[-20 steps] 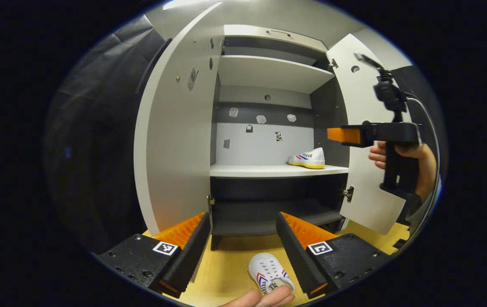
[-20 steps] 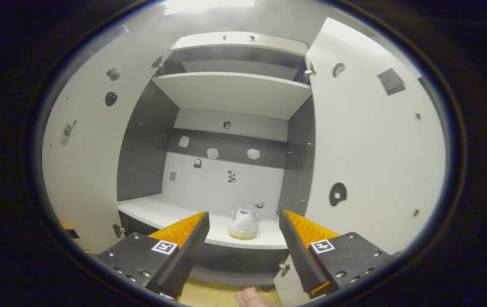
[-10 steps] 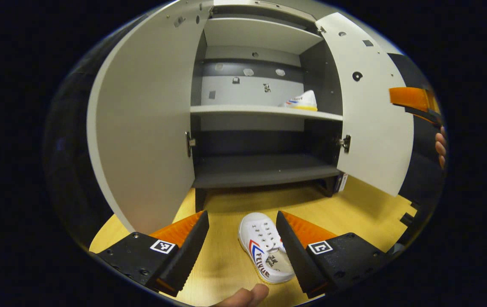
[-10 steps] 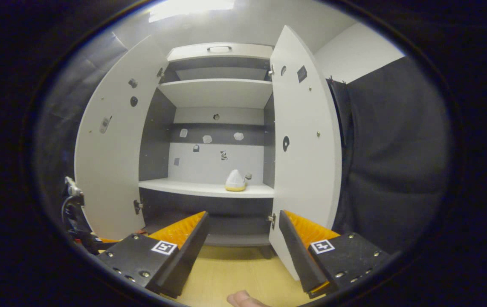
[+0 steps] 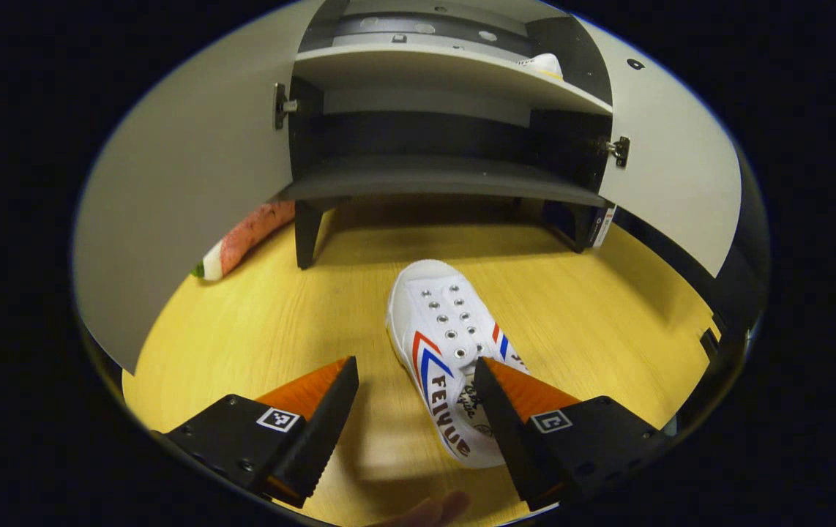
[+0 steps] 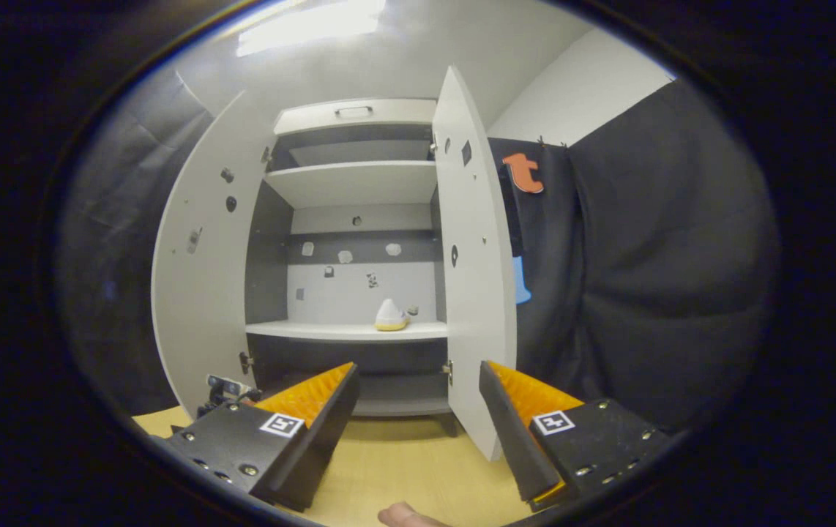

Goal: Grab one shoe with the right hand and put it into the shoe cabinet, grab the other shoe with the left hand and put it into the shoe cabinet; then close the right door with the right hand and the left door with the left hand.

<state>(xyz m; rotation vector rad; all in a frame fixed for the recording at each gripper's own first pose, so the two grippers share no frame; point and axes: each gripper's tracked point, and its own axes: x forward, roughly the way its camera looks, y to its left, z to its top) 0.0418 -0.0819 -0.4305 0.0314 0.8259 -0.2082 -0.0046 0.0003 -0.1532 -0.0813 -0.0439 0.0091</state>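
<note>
- In the left gripper view, the left tool [image 5: 412, 399] has its fingers spread wide and pinches nothing; it hangs low over the wooden floor [image 5: 264, 329].
- A white canvas shoe [image 5: 447, 351] with red and blue chevron stripes lies on that floor, toe toward the shoe cabinet [image 5: 433, 179]. Its heel end sits between the two fingers, closer to the right-hand finger [image 5: 509, 417], which overlaps the shoe's side in the view; whether they touch cannot be told. The left-hand finger stands well apart from the shoe.
- A fingertip of the person's hand [image 5: 440, 506] shows at the bottom edge of that view.
- Beyond the shoe, the cabinet stands with both doors swung open. Its dark lowest shelf, just above the floor, carries nothing visible.
- On the white shelf above [image 5: 454, 69], at its right end, the edge of a second white shoe [image 5: 546, 64] shows.
- A long pinkish-orange object with a white and green end [image 5: 242, 238] lies on the floor beside the cabinet's left leg, partly behind the left door [image 5: 191, 176].
- In the right gripper view, the right tool [image 6: 418, 410] is likewise spread and holds nothing, raised and well back from the cabinet.
- There the right door [image 6: 473, 278] stands open nearly edge-on and the left door [image 6: 202, 293] is swung wide.
- The placed shoe [image 6: 391, 315], white with a yellowish sole, rests on the middle white shelf toward its right side, near the right wall. The shelves above it look bare.
</note>
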